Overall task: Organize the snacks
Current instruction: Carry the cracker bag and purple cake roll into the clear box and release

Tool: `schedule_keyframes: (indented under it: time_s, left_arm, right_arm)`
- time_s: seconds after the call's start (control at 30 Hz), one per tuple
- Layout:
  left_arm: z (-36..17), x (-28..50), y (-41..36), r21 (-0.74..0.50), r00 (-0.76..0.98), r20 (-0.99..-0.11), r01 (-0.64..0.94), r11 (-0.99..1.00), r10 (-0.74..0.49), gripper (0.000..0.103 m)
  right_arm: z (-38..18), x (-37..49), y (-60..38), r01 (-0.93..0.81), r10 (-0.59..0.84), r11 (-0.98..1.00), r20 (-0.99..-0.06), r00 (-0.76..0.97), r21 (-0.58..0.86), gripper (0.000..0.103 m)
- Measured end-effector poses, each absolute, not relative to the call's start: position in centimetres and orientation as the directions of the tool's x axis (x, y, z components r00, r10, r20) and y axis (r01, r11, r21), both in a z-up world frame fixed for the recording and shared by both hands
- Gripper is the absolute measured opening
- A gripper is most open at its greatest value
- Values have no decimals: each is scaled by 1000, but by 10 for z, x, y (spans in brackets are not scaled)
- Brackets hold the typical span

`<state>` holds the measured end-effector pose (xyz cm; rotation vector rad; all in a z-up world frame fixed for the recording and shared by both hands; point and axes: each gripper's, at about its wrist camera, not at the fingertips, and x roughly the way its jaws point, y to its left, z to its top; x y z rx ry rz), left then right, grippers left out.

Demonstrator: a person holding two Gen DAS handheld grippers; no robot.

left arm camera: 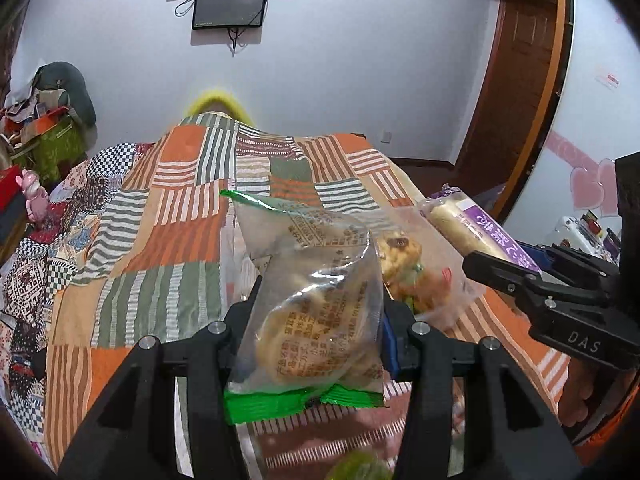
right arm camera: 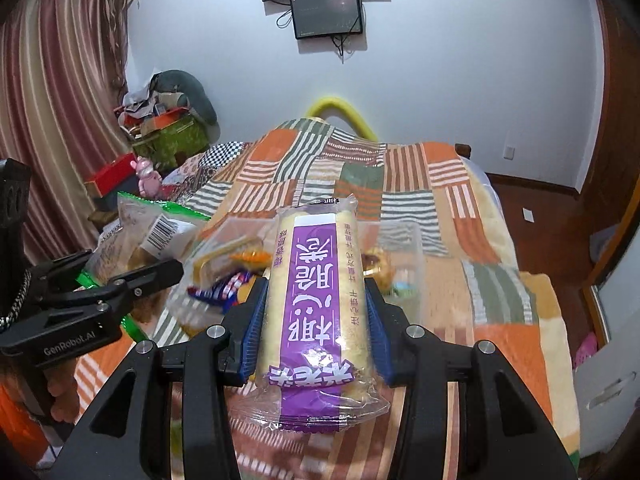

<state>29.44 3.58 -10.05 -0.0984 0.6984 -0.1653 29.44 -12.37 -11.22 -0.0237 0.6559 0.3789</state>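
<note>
Left wrist view showed the left gripper (left arm camera: 316, 320) with its jaws closed on a clear snack bag with green ends (left arm camera: 316, 304), a pale round pastry inside, held up above the bed (left arm camera: 168, 208). To its right, the right gripper (left arm camera: 496, 272) was in sight, clamped on the purple-labelled roll packet (left arm camera: 472, 228). Right wrist view gave the same grip closer: the right gripper (right arm camera: 316, 316) had its blue pads (right arm camera: 252, 340) pressed on both sides of the purple-labelled roll packet (right arm camera: 316, 304), which stood lengthwise along the jaws and stuck out past both ends. Beneath both, on the patchwork quilt (right arm camera: 440, 184), lay a clear plastic container (right arm camera: 408, 240) holding mixed wrapped snacks (right arm camera: 236, 280), blurred. Open quilt stretched beyond it toward the far edge of the bed; clutter and a green box (right arm camera: 172, 140) sat at the left by the curtain (right arm camera: 60, 100).
</note>
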Motion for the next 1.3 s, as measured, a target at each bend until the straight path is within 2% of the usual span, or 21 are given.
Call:
schedule_keyframes:
  time_s: [0.53, 0.87, 1.3]
  left_arm:
    - [-135, 352, 33, -154, 697, -693, 109, 982, -186, 47]
    - [-151, 366, 31, -147, 668, -724, 93, 985, -171, 48]
    - [-119, 335, 34, -125, 721, -674, 102, 987, -160, 53]
  right_arm:
    - [-145, 346, -110, -329, 327, 935, -671, 666, 130, 42]
    - [-154, 356, -108, -333, 302, 938, -709, 638, 100, 43]
    - [-132, 330, -119, -344, 324, 933, -675, 663, 110, 43]
